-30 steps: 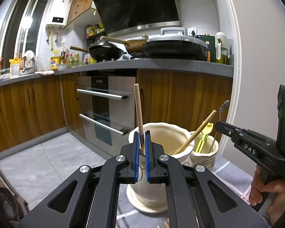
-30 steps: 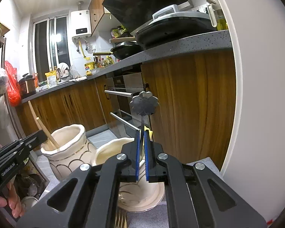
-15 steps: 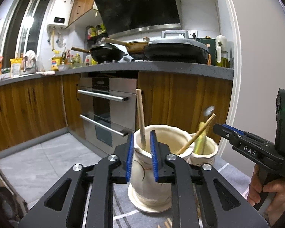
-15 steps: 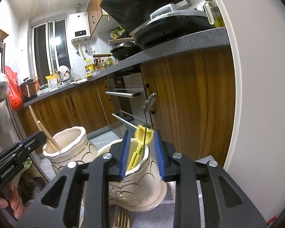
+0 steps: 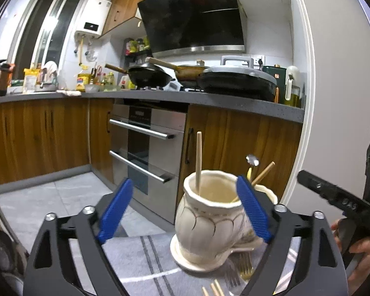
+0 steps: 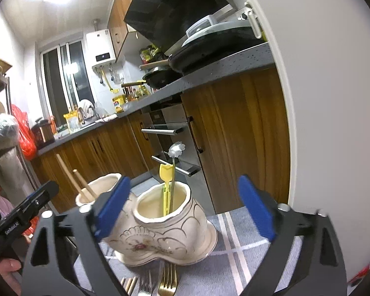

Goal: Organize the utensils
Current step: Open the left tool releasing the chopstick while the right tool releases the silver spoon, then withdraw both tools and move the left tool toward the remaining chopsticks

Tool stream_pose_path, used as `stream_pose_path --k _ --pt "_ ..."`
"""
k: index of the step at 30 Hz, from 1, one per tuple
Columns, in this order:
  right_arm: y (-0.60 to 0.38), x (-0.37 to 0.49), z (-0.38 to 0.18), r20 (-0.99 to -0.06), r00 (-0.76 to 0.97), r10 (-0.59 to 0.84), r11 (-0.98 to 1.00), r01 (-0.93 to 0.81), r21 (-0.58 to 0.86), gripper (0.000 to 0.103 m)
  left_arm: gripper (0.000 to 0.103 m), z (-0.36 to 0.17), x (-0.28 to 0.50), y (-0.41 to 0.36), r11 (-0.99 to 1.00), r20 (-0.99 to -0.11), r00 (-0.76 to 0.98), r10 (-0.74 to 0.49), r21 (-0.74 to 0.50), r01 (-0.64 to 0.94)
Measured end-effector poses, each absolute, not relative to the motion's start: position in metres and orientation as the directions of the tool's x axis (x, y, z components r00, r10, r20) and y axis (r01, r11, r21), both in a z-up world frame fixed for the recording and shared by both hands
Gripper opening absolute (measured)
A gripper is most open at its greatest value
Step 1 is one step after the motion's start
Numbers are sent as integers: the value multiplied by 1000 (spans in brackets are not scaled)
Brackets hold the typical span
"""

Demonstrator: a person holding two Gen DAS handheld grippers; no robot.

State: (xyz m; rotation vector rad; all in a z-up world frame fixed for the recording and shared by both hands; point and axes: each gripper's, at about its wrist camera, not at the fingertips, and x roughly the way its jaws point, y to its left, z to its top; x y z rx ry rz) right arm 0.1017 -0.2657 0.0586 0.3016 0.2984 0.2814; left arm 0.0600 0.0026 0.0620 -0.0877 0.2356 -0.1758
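Both tongs just sprung wide, released, wooden stick standing in left pot; flower-ended utensil in right pot, forks before it

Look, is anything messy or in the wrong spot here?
Yes. A gold fork and some chopsticks lie flat on the cloth in front of the cream jars, not standing inside like the other utensils. Nothing looks spilled or broken.

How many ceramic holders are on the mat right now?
2. One holder sits ahead of the left gripper with wooden chopsticks in it; the other holder sits ahead of the right gripper with a yellow utensil and a metal one. None appear hidden.
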Motion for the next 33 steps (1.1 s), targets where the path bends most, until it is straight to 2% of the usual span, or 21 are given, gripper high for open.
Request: stream_pose_path --k 14,19,25,33 --pt "-265 55 39 -311 898 312 931 -223 290 98 95 32 14 13 982 -358 914 -189 -88 169" --pt "-264 48 33 -359 881 309 936 -215 278 98 95 18 5 16 986 -423 890 -168 -69 153" --pt "-258 34 20 -412 853 319 942 -238 238 98 95 11 -1 23 984 -488 855 -175 -101 143" --pt "-245 27 1 -483 819 309 951 -252 181 98 95 -13 0 11 989 -606 783 -138 -40 142"
